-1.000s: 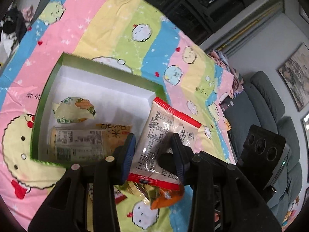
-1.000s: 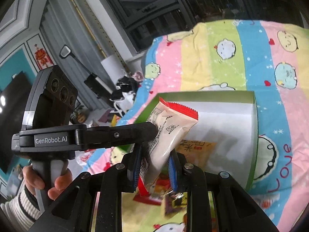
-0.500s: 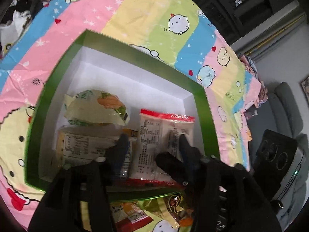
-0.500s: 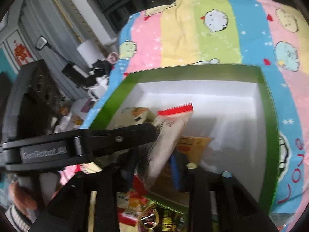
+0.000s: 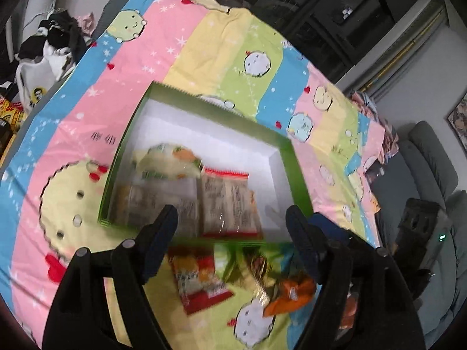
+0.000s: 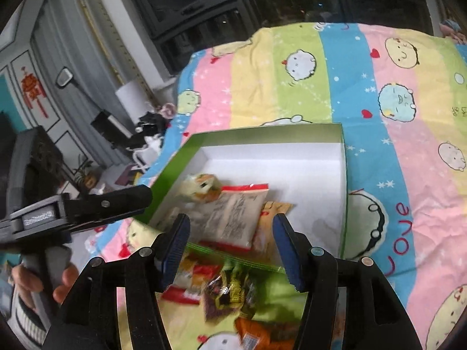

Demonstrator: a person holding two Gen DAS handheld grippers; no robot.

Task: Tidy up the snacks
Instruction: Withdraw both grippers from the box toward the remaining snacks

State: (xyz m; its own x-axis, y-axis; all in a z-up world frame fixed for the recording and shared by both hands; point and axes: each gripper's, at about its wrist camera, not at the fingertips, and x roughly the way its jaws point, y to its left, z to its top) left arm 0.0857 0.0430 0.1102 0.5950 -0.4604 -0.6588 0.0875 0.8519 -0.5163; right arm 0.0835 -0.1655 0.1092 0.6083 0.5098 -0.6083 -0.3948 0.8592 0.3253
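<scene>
Both grippers, left (image 5: 232, 227) and right (image 6: 230, 242), had just opened, letting the red-edged packet (image 6: 233, 218) rest in the green box (image 6: 343, 180) ahead. Next, I think, grab another snack (image 6: 227, 294) below them.

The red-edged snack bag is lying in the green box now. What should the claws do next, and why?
Probably draw both claws back toward the loose snacks lying on the blanket in front of the green box. The red-edged bag lies flat inside the box, and the left claw and right claw have just been opening, with nothing pressed between their pads. Several packets remain outside the box.
</scene>
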